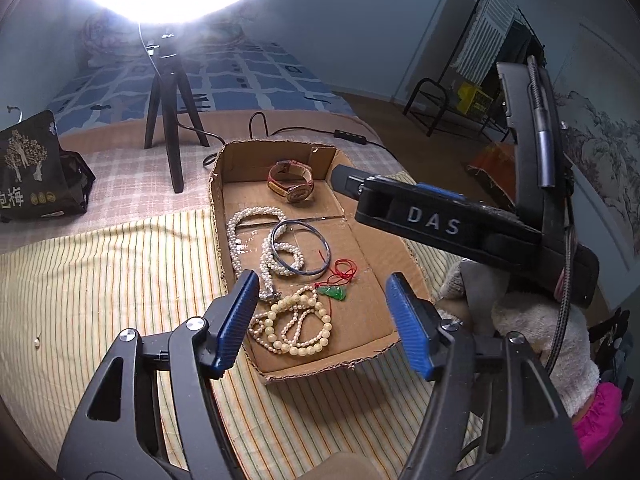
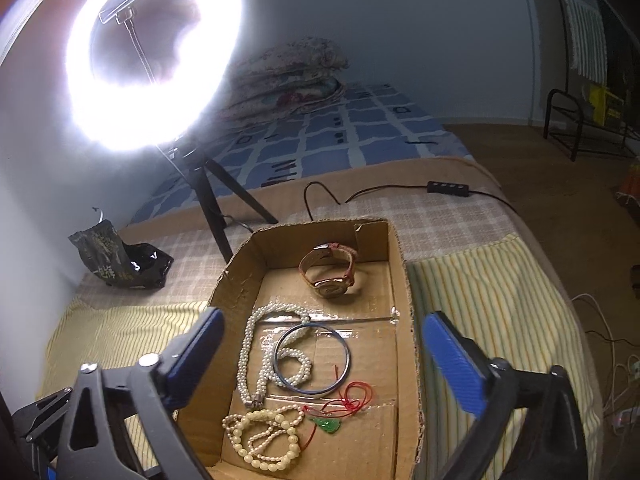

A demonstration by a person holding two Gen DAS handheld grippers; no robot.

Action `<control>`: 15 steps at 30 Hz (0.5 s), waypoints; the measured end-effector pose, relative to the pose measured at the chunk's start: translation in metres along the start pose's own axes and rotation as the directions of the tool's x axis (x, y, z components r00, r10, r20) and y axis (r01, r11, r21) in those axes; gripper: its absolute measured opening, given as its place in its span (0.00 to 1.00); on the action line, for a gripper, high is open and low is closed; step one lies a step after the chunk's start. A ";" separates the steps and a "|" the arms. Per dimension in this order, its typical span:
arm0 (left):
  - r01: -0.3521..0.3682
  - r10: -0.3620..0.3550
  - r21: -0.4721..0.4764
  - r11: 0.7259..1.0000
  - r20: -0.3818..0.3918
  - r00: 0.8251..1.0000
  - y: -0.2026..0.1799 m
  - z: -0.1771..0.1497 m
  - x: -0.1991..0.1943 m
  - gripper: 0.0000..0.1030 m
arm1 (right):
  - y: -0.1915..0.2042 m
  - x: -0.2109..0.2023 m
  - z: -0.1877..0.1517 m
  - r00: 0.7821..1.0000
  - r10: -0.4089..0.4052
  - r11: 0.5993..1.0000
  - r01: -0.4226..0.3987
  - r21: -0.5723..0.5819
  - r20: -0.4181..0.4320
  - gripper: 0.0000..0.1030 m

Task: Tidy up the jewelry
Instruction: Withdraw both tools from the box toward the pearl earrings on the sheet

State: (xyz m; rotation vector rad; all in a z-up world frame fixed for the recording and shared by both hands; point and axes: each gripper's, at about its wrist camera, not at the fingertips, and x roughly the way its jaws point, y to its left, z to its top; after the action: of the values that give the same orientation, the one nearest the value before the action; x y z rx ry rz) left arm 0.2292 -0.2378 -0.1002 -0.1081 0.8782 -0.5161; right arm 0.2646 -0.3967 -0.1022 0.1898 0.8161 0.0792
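A cardboard tray (image 1: 216, 208) lies on a striped cloth and holds the jewelry. In it are a watch (image 1: 294, 186), a white pearl necklace (image 1: 236, 232), a blue bangle (image 1: 325, 240), a green pendant on a red cord (image 1: 334, 293) and cream bead strands (image 1: 294, 326). My left gripper (image 1: 322, 280) hovers open over the tray's near end, its pads clear of the beads. My right gripper (image 2: 324, 316) stands wide open above the tray (image 2: 400, 280), over the necklace (image 2: 256, 344), bangle (image 2: 347, 354), watch (image 2: 330, 274), pendant (image 2: 328, 426) and beads (image 2: 264, 436). Nothing is held.
A bright ring light on a black tripod (image 1: 168, 120) stands behind the tray, its cable and switch (image 2: 448, 189) trailing right. A black snack bag (image 1: 28, 168) sits far left. A small loose bead (image 1: 37, 342) lies on the striped cloth. A gloved hand (image 1: 536, 320) holds the right tool.
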 end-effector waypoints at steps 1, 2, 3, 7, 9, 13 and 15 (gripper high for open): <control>-0.002 0.002 -0.002 1.000 -0.002 1.000 0.000 0.000 0.000 0.67 | 0.000 -0.001 0.000 1.000 -0.001 1.000 0.001 0.000 0.001 1.00; -0.005 0.005 -0.003 1.000 -0.003 1.000 0.001 0.000 -0.001 0.70 | 0.000 -0.002 0.001 1.000 -0.002 1.000 0.002 0.000 -0.003 1.00; -0.007 0.007 -0.004 1.000 -0.002 1.000 0.001 -0.001 -0.002 0.70 | 0.000 -0.002 0.001 1.000 -0.004 1.000 0.004 0.000 -0.005 1.00; -0.015 0.015 0.007 1.000 0.002 1.000 0.001 -0.002 -0.007 0.71 | 0.003 -0.007 0.002 1.000 -0.013 1.000 0.013 -0.003 -0.002 1.00; -0.018 0.018 0.013 1.000 0.003 1.000 0.001 -0.002 -0.009 0.72 | 0.004 -0.010 0.003 1.000 -0.015 1.000 0.015 -0.005 0.001 1.00; -0.032 0.032 0.032 0.999 0.010 0.999 0.002 -0.004 -0.017 0.73 | 0.007 -0.015 0.004 1.000 -0.013 1.000 0.013 -0.005 0.008 1.00; -0.040 0.040 0.040 0.998 0.015 0.999 0.002 -0.005 -0.022 0.74 | 0.010 -0.018 0.004 1.000 -0.011 1.000 0.011 -0.004 0.012 1.00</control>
State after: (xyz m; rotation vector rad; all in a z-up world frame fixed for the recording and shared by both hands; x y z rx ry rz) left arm 0.2147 -0.2252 -0.0886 -0.0573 0.8536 -0.4948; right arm 0.2551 -0.3900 -0.0842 0.1816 0.8048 0.0689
